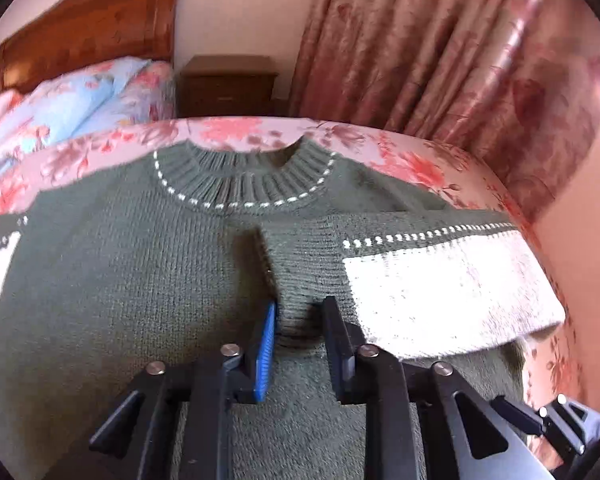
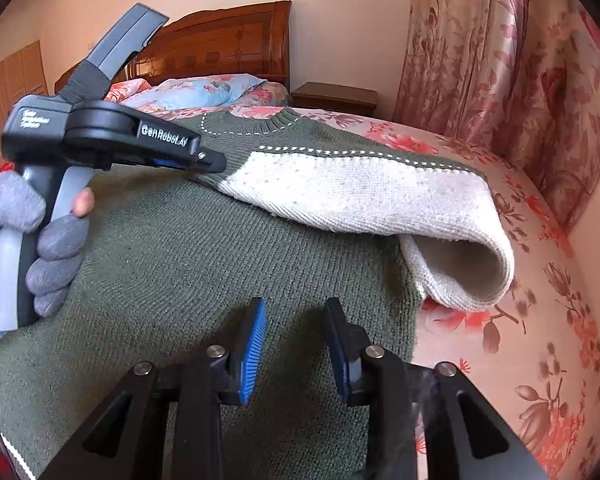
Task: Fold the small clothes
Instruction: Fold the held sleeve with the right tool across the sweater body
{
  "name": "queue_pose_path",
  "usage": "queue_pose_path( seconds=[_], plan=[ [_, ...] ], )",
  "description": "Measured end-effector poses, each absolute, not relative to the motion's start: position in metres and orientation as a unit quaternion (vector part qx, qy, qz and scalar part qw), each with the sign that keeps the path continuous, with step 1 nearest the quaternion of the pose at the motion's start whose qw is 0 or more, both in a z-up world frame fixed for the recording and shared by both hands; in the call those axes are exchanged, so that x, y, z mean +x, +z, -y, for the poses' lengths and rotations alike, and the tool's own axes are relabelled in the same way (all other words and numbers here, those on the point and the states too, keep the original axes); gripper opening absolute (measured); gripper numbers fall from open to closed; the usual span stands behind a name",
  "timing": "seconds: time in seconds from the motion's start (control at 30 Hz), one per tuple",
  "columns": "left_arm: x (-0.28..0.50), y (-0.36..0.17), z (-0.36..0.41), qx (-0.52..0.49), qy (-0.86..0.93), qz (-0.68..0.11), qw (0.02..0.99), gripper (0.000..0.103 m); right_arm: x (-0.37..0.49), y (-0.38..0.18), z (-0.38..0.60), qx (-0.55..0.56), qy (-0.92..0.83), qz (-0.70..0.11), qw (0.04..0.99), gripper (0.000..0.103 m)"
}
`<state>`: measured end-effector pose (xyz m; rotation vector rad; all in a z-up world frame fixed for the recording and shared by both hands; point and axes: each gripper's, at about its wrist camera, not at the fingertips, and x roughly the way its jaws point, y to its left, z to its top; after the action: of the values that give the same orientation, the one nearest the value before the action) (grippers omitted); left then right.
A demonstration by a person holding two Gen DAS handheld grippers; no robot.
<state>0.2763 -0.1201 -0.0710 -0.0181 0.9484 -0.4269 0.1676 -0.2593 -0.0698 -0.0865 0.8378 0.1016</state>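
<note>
A dark green knit sweater (image 1: pixel 120 264) with a white-stitched ribbed collar (image 1: pixel 244 184) lies flat on the floral bedspread. Its right sleeve (image 1: pixel 440 288), green with a cream band, is folded across the chest; it also shows in the right wrist view (image 2: pixel 360 192). My left gripper (image 1: pixel 300 316) holds the sleeve's green cuff (image 1: pixel 296 280) between its jaws, just above the body; from the right wrist view its tip (image 2: pixel 212 160) sits at the cuff. My right gripper (image 2: pixel 296 320) is open and empty above the sweater's lower body (image 2: pixel 220 264), near its right edge.
The bed (image 2: pixel 520 280) with its pink floral cover extends right of the sweater. Pillows (image 1: pixel 60 108) and a wooden headboard (image 1: pixel 92 28) lie at the far left. A wooden nightstand (image 1: pixel 228 84) and pink floral curtains (image 1: pixel 440 48) stand behind.
</note>
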Motion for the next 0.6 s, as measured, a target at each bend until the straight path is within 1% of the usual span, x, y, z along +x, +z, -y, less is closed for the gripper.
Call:
queue_pose_path(
  seconds=[0.03,0.13,0.23,0.27,0.37,0.5,0.6],
  plan=[
    [0.273,-0.066,0.117,-0.013,-0.210,-0.443,0.872,0.103,0.167,-0.069,0.260,-0.043,0.044,-0.406,0.912,0.031],
    [0.270,-0.051,0.102,-0.053,-0.223,-0.435,0.871,0.103,0.160,-0.062,0.270,-0.024,0.002,-0.385,0.922,0.031],
    [0.268,-0.029,0.100,-0.057,-0.237,-0.422,0.873,0.103,0.149,-0.054,0.302,0.053,-0.040,-0.352,0.934,0.031],
    [0.267,-0.023,0.102,-0.052,-0.241,-0.417,0.875,0.103,0.148,-0.056,0.317,0.085,-0.067,-0.351,0.930,0.031],
    [0.258,0.004,0.100,-0.055,-0.255,-0.396,0.880,0.103,0.157,-0.067,0.348,0.159,-0.105,-0.381,0.905,0.031],
    [0.245,0.035,0.088,-0.074,-0.267,-0.369,0.887,0.103,0.174,-0.068,0.351,0.152,-0.103,-0.396,0.899,0.031],
    [0.236,0.054,0.064,-0.084,-0.257,-0.340,0.901,0.103,0.178,-0.065,0.349,0.170,-0.091,-0.396,0.898,0.031]
  ],
)
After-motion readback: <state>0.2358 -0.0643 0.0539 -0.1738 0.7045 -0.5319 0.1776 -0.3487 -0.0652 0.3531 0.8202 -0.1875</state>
